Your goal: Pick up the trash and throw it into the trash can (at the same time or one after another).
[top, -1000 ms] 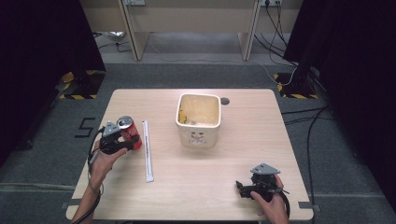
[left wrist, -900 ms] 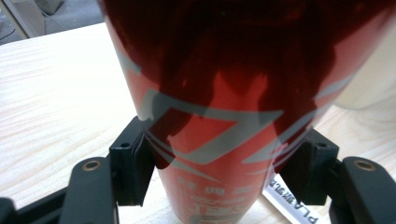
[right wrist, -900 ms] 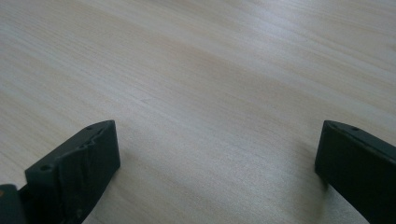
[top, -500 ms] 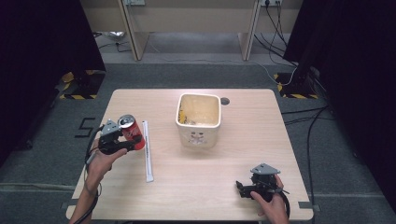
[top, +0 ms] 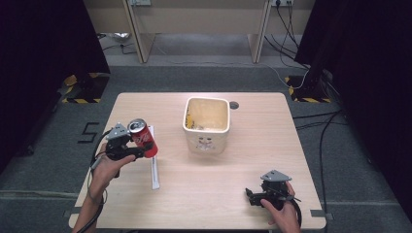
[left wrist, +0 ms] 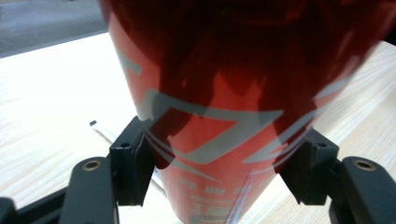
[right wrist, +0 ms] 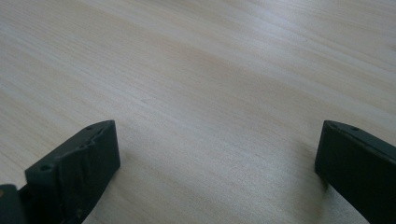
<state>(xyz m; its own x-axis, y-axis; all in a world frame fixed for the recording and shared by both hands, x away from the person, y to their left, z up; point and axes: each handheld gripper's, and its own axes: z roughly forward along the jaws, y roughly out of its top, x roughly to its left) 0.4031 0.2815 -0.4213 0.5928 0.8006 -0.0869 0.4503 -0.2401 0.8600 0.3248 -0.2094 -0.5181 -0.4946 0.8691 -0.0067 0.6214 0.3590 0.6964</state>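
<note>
I've got the can (top: 142, 138) pinched in the L tool (top: 132, 149), tilted, above the bench (top: 252, 121) left of the bin (top: 206, 125), prob. to drop it in. R tool (top: 252, 195) spread wide, parked low, out of the way.

Setting: recording lab or test studio. Evidence: square light wooden surface (top: 252, 204) standing alone on grey carpet floor (top: 350, 160); black curtains (top: 43, 43) on both sides; yellow-and-black hazard tape (top: 80, 100) on floor; trailing black cables (top: 316, 121); taped floor numeral "5" (top: 90, 132).
</note>
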